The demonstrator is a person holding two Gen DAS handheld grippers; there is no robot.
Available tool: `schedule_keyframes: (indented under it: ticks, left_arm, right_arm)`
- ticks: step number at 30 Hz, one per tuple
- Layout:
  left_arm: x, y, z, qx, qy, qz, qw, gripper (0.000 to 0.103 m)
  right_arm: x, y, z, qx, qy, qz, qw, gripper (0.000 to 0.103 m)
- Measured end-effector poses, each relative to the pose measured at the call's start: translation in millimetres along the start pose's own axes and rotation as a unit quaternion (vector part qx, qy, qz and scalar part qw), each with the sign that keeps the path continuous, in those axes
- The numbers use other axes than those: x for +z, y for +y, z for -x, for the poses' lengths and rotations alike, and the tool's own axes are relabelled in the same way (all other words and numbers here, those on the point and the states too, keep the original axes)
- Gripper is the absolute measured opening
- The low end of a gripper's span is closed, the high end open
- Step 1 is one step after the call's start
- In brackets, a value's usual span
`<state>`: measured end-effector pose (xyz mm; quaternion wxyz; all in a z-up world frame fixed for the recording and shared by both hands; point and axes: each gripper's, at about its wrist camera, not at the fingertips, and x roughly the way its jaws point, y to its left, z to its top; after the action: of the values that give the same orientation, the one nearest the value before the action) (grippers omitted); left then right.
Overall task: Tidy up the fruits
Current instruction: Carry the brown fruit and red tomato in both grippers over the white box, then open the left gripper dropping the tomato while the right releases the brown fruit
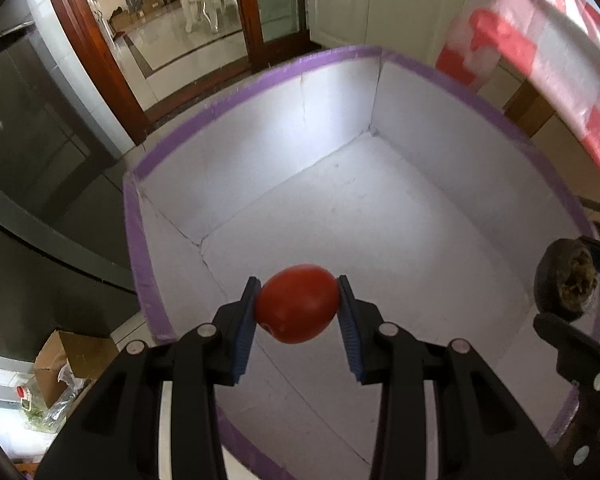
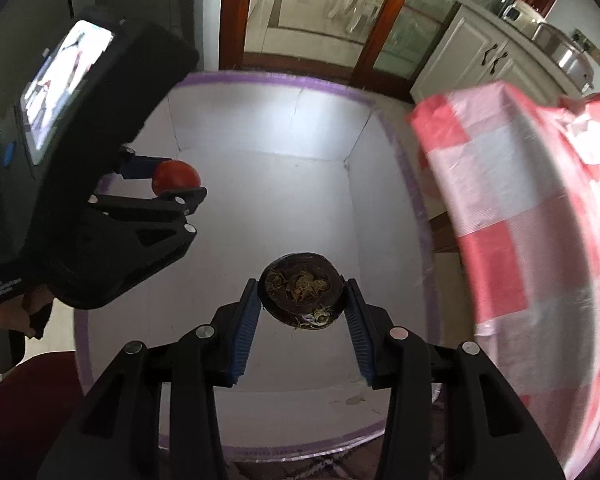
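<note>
The left claw [image 1: 298, 306] is pinching a smooth, glossy red tomato [image 1: 297, 303] between its ribbed blue pads [image 1: 244, 330], the jaws closed only as far as the fruit's width and gripping it at both sides. The tomato is hanging in the air over the inside of a large white box [image 1: 400, 216]. The box is showing matte foam-like walls with cracked seams at the corners, a flat pale floor and a purple tape edging along its rim.

The right claw [image 2: 302, 302] is squeezing a dark, round, hollowed fruit husk [image 2: 300, 290] between the same kind of ridged blue pads [image 2: 246, 336]. The husk's shell is looking rough and brown-black, and its open face is showing dry, fibrous, yellowish matter. It too is hanging above the box floor, nearer the box's near wall than the tomato, with the two fruits well apart.

In the right wrist view, the left claw's black plastic body is carrying a lit phone screen [image 2: 66, 84]. Beside the box, a desk is wearing a shiny red and white checked cloth [image 2: 520, 248] draping down its edge. Beyond are glossy floor tiles, wooden door frames and white cabinets [image 1: 380, 0].
</note>
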<state>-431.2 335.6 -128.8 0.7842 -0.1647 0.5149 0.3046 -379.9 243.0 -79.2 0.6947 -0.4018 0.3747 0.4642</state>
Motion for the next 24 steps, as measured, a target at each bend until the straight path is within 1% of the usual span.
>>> schedule_keyframes:
  ticks: [1,3,8,13,17,18,19,20,21,22,23,24]
  left_arm:
    - [-0.5,-0.9,-1.2,0.000,0.004,0.000,1.0000,0.039]
    - [-1.5,-4.8,-0.7,0.017,0.002,-0.009,0.9998,0.039]
    - [1.2,-7.4,-2.3,0.036,0.001,-0.018,0.9992,0.039]
    - [4.6,-12.0,-7.5,0.059,-0.009,-0.024,0.9979,0.039]
    - [8.2,-9.8,-11.2,0.066,-0.008,-0.027,0.9974,0.041]
    - [8.8,-9.7,-11.7,0.066,-0.005,-0.027,0.9974,0.043]
    - [7.8,-11.1,-12.4,0.067,-0.005,-0.029,0.9973,0.051]
    - [6.9,-12.5,-10.0,0.068,-0.007,-0.030,0.9972,0.064]
    - [7.2,-13.4,-6.8,0.070,-0.013,-0.031,0.9970,0.069]
    - [7.0,-12.5,-6.4,0.072,-0.017,-0.032,0.9968,0.077]
    - [7.1,-13.1,-4.8,0.075,-0.019,-0.033,0.9964,0.080]
    - [7.1,-13.3,-3.9,0.078,-0.020,-0.034,0.9961,0.080]
  right_arm:
    - [0.1,-0.4,-4.9,0.003,0.005,-0.002,1.000,0.043]
    - [1.6,-1.6,-12.2,0.005,0.012,-0.003,1.000,0.043]
    - [3.8,-3.2,-28.7,0.011,0.027,-0.002,1.000,0.043]
    - [2.5,-3.2,-40.2,0.012,0.038,-0.005,0.999,0.043]
    - [-2.2,-1.3,-43.8,0.011,0.048,-0.005,0.999,0.043]
    - [-2.6,-0.9,-46.3,0.010,0.052,-0.005,0.999,0.043]
    - [-2.7,-1.0,-47.7,0.011,0.054,-0.005,0.998,0.043]
    - [-3.1,-0.3,-49.4,0.012,0.056,-0.006,0.998,0.043]
    - [-1.6,-0.7,-49.9,0.015,0.057,-0.007,0.998,0.044]
    - [-1.0,-1.5,-50.5,0.016,0.059,-0.008,0.998,0.044]
    - [-0.1,-2.6,-50.4,0.017,0.059,-0.010,0.998,0.045]
    - [0.6,-3.5,-48.3,0.017,0.056,-0.012,0.998,0.048]
